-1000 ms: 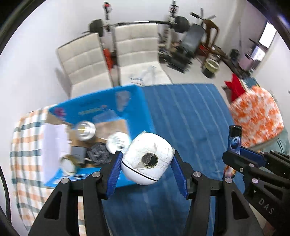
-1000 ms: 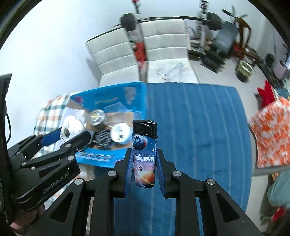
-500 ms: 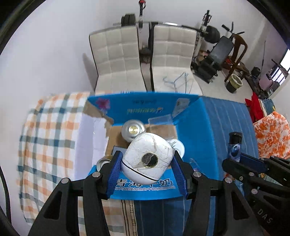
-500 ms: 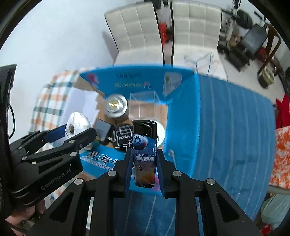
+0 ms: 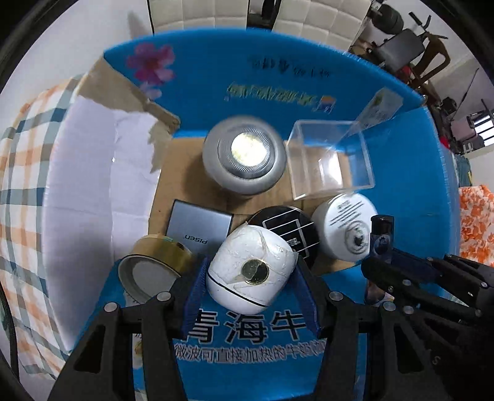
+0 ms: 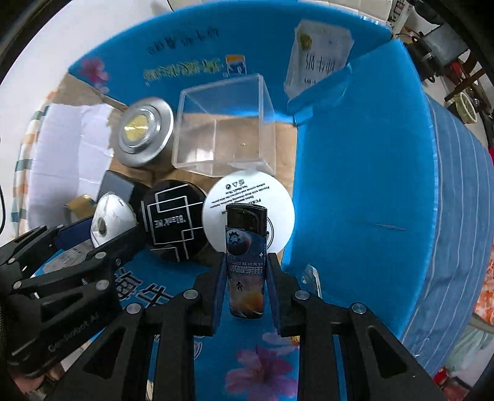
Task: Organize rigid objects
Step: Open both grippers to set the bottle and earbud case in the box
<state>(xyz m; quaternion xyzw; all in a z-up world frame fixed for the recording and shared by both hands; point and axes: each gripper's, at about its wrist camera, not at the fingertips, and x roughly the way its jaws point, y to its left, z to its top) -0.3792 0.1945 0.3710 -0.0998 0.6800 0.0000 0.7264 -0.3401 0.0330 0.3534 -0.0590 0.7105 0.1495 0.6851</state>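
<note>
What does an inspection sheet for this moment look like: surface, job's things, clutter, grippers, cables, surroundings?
Surface: blue striped cloth and checked cloth under an open blue cardboard box.
Job's things: white egg-shaped device and space-print lighter with black cap, both held above the box.
Clutter: in the box, silver round tin, clear plastic cube, black round tin, white round tin, grey power bank, tape roll.
Grippers: left gripper and right gripper, jaws shut.
Cables: nothing seen.
Surroundings: white chairs, gym equipment.

The left gripper [image 5: 251, 282] has its blue-padded fingers [image 5: 194, 293] pressed against a load on both sides. Just to its right, the right gripper [image 6: 246, 277] stands level, fingers [image 6: 219, 288] likewise clamped.
</note>
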